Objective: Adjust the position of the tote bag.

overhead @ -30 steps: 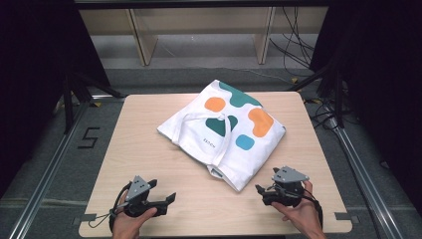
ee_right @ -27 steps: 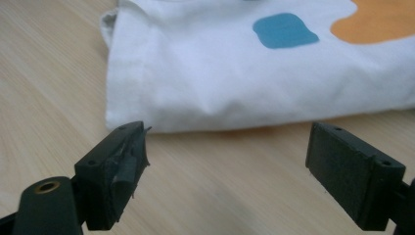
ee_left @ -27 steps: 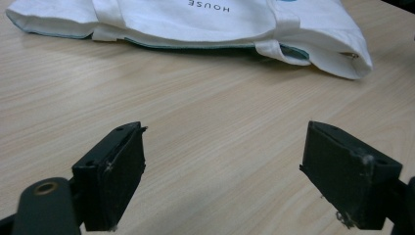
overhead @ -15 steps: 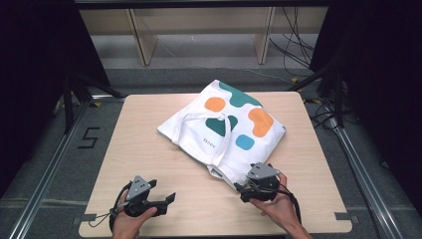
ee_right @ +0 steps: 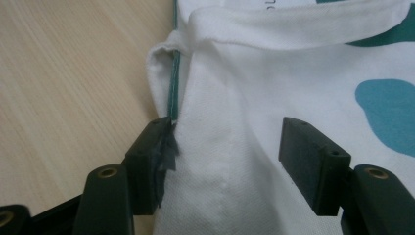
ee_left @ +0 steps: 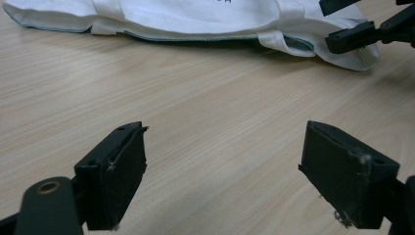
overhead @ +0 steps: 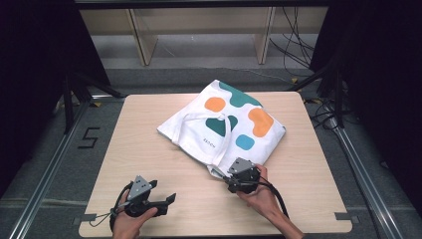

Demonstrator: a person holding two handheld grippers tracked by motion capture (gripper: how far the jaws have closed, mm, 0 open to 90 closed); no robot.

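**Right gripper at the near corner of the tote bag**

The right gripper (overhead: 230,177) sits at the near corner of the white tote bag (overhead: 224,122). Its jaws have just been closing and stand part-way apart, with the bag's white cloth (ee_right: 230,161) between them; the left-hand pad touches the fabric edge, the other stands off it, so no clamp yet. A strap (ee_right: 293,27) crosses the cloth just beyond the jaws, and a thin green seam (ee_right: 172,83) runs along the bag's edge.

The left gripper (overhead: 166,201) rests well apart from the bag at the near left of the table (overhead: 139,134), jaws wide apart with bare wood between them (its own view shows the bag's edge and the other gripper farther off).

Surface: pale wood-grain table top, matt. Around it a grey floor with metal rails (overhead: 45,174), a black "5" mark (overhead: 88,138) at the left, wooden shelf legs (overhead: 142,40) behind, and loose cables (overhead: 298,30) at the back right.

The bag lies flat, turned askew, at the centre to far right of the table. It is white with orange (overhead: 215,103), dark green (overhead: 239,93) and blue (overhead: 245,142) blobs, its straps laid over the near face.
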